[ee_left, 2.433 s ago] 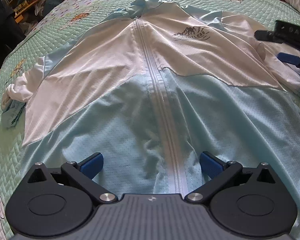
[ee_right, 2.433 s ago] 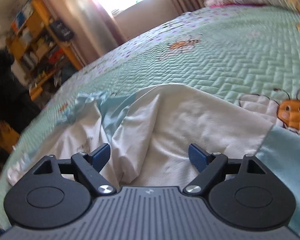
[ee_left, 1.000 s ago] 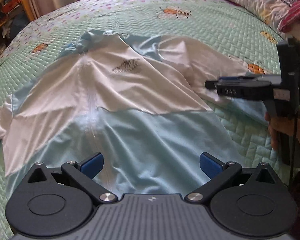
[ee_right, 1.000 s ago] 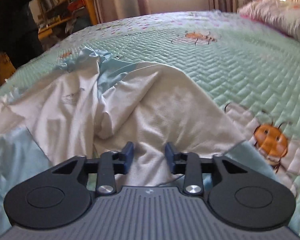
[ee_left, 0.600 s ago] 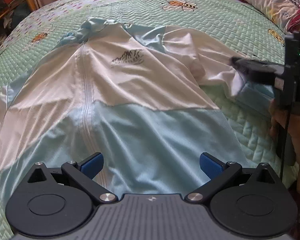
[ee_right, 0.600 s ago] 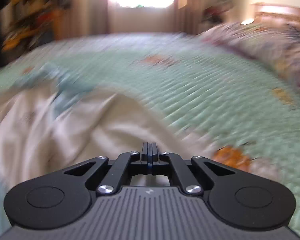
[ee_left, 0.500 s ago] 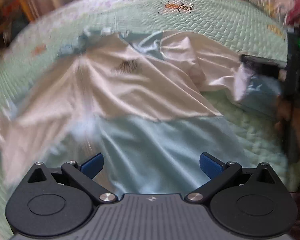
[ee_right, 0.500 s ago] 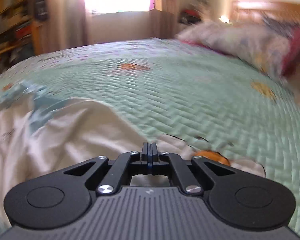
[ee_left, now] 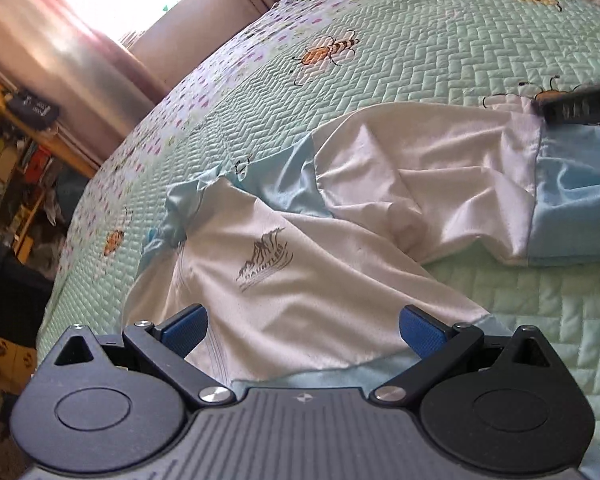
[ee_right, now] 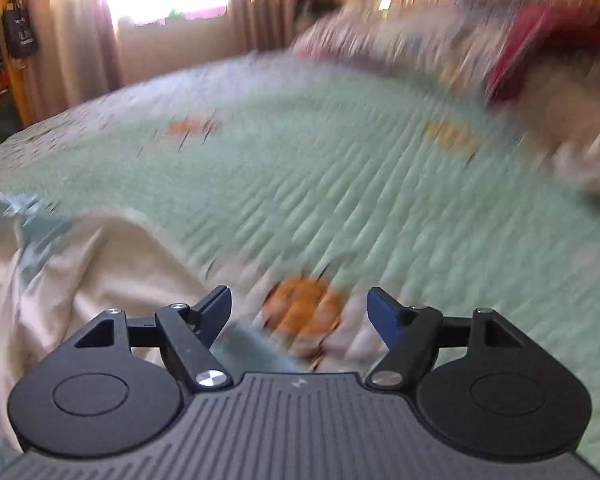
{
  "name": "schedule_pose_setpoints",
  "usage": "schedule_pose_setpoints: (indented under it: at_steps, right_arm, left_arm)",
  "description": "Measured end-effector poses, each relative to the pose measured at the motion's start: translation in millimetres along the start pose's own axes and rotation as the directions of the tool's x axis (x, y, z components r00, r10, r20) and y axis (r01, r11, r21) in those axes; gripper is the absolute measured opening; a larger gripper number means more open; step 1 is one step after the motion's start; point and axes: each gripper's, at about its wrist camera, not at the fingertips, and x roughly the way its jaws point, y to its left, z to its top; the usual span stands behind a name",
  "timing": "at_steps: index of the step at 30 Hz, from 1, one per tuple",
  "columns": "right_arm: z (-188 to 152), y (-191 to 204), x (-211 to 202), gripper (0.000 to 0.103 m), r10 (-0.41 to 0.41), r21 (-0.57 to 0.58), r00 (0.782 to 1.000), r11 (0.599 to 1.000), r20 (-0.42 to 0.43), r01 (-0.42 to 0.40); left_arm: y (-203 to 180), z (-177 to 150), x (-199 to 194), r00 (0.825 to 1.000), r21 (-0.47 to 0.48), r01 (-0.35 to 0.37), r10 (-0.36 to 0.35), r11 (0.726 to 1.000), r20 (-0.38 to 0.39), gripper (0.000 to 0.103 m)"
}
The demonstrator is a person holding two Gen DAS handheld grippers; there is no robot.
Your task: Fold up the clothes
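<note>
Lying spread on the green quilted bedspread (ee_left: 440,40) with bee prints, the white and pale blue zip jacket (ee_left: 300,280), one sleeve (ee_left: 440,184) stretching out toward the right tongs (ee_left: 576,106). Hovering over the jacket's chest with blue pads wide apart and empty, the left tongs (ee_left: 302,326); likewise gaping with nothing between, the right tongs (ee_right: 299,312), above the sleeve end and a bee print (ee_right: 302,312), that view blurring. Beyond the bed, curtains (ee_left: 60,60) glowing at a bright window, cluttered shelves (ee_left: 8,168) at left.

Beyond the jacket (ee_left: 300,280) the green bedspread (ee_left: 420,40) lies open and flat. Only the pillows (ee_right: 420,36) at the far right block the way.
</note>
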Motion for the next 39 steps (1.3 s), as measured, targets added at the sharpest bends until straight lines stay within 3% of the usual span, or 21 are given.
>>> schedule_pose_setpoints:
  at_steps: [1, 3, 5, 7, 10, 12, 14, 15, 17, 18, 19, 21, 23, 26, 34, 39]
  right_arm:
    - [-2, -1, 7, 0.075, 0.039, 0.005, 0.999, 0.999, -0.034, -0.038]
    - [-4, 14, 6, 0.062, 0.031, -0.076, 0.999, 0.997, -0.014, -0.032]
    - [-7, 22, 6, 0.030, 0.081, -0.106, 0.997, 0.991, -0.016, -0.082]
    - [-8, 27, 5, 0.012, 0.119, -0.126, 0.993, 0.985, -0.019, -0.121]
    - [-6, 33, 6, 0.006, 0.101, -0.158, 0.995, 0.983, 0.011, -0.098]
    - [-6, 37, 4, 0.006, 0.058, -0.170, 0.997, 0.984, 0.060, -0.047]
    - [-7, 35, 0, 0.006, -0.025, -0.174, 0.991, 0.983, 0.134, 0.049]
    - [-7, 33, 0, 0.006, -0.070, -0.158, 0.982, 0.983, 0.174, 0.098]
    - [-6, 28, 0, 0.006, -0.157, -0.118, 0.960, 0.975, 0.233, 0.188]
    - [-5, 24, 0, 0.006, -0.195, -0.096, 0.949, 0.970, 0.249, 0.225]
    - [-5, 20, 3, 0.010, -0.213, -0.071, 0.947, 0.969, 0.239, 0.236]
    - [-4, 11, 9, 0.016, -0.206, -0.026, 0.958, 0.976, 0.199, 0.216]
    - [-2, -2, 8, 0.030, -0.108, 0.072, 0.980, 0.993, 0.166, 0.097]
    - [-2, -17, -4, 0.057, 0.001, 0.208, 0.982, 0.977, 0.191, -0.041]
    - [-7, -34, -24, 0.058, 0.084, 0.360, 0.943, 0.911, 0.321, -0.204]
    - [-11, -34, -24, 0.059, 0.126, 0.392, 0.929, 0.881, 0.348, -0.266]
  left_arm:
    - [-2, 1, 1, 1.000, 0.005, -0.003, 0.003, 1.000, -0.002, 0.102]
    - [-4, 4, 5, 1.000, 0.015, -0.006, 0.006, 1.000, -0.006, 0.102]
    - [-6, 6, 7, 1.000, 0.026, -0.017, 0.017, 1.000, -0.002, 0.102]
    - [-7, 8, 9, 0.999, 0.035, -0.036, 0.036, 0.999, 0.010, 0.102]
    - [-8, 11, 12, 0.997, 0.043, -0.065, 0.063, 0.997, 0.043, 0.102]
    - [-6, 15, 16, 0.999, 0.027, -0.018, 0.017, 0.999, 0.044, 0.102]
    - [1, 21, 24, 0.992, -0.049, 0.130, -0.130, 0.990, 0.004, 0.099]
    - [6, 24, 28, 0.976, -0.098, 0.213, -0.216, 0.972, -0.015, 0.093]
    - [16, 28, 37, 0.924, -0.212, 0.370, -0.382, 0.904, -0.015, 0.090]
    - [18, 29, 39, 0.908, -0.245, 0.404, -0.418, 0.881, -0.004, 0.090]
    - [19, 31, 40, 0.904, -0.255, 0.415, -0.427, 0.874, 0.007, 0.090]
    - [15, 34, 40, 0.914, -0.235, 0.399, -0.403, 0.886, 0.034, 0.091]
    - [13, 38, 42, 0.922, -0.216, 0.386, -0.383, 0.897, 0.056, 0.093]
    - [12, 44, 49, 0.923, -0.208, 0.384, -0.374, 0.900, 0.089, 0.095]
    - [15, 57, 89, 0.903, -0.292, 0.430, -0.411, 0.854, 0.129, 0.096]
    - [12, 52, 99, 0.904, -0.266, 0.425, -0.395, 0.865, 0.162, 0.097]
